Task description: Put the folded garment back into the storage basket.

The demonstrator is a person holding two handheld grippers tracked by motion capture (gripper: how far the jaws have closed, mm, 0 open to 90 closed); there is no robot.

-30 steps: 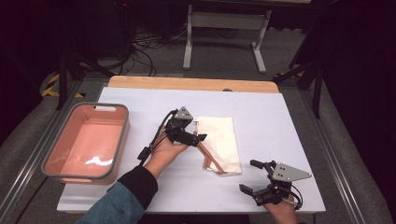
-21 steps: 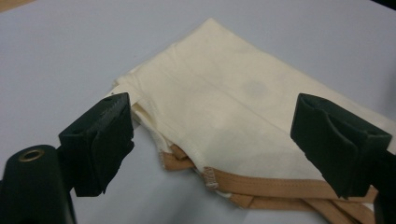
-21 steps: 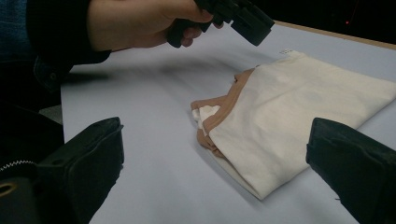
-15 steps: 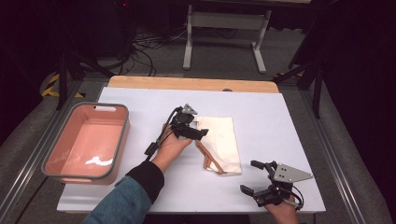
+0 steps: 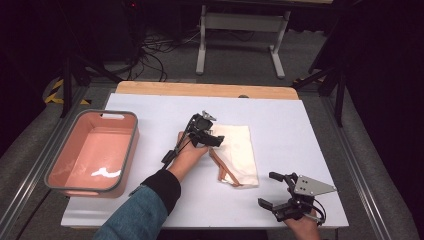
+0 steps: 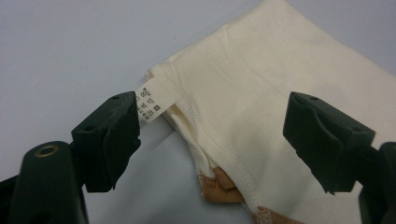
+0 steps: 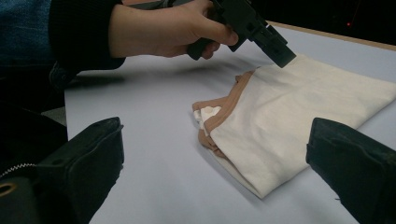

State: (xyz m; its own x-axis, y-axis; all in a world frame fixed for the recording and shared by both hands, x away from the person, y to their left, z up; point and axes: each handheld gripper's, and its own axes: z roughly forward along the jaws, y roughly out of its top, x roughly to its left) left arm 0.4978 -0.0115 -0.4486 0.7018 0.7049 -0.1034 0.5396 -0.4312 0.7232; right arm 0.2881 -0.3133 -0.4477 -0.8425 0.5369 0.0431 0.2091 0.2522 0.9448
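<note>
Folded cream garment [image 5: 239,150] with tan trim lies flat on the bench [image 5: 280,120], right under the nose of the left gripper [image 6: 212,135]. That gripper's jaws have just been closing in, yet they stand apart, straddling the garment's corner without pinching it, and the white care label [image 6: 152,105] sits just beside one jaw. The right gripper [image 7: 215,172] rests well off to the near side, jaws spread wide with nothing between them, garment ahead. Pink tub [image 5: 60,177] sits far beyond the left hand [image 5: 190,152].
</note>
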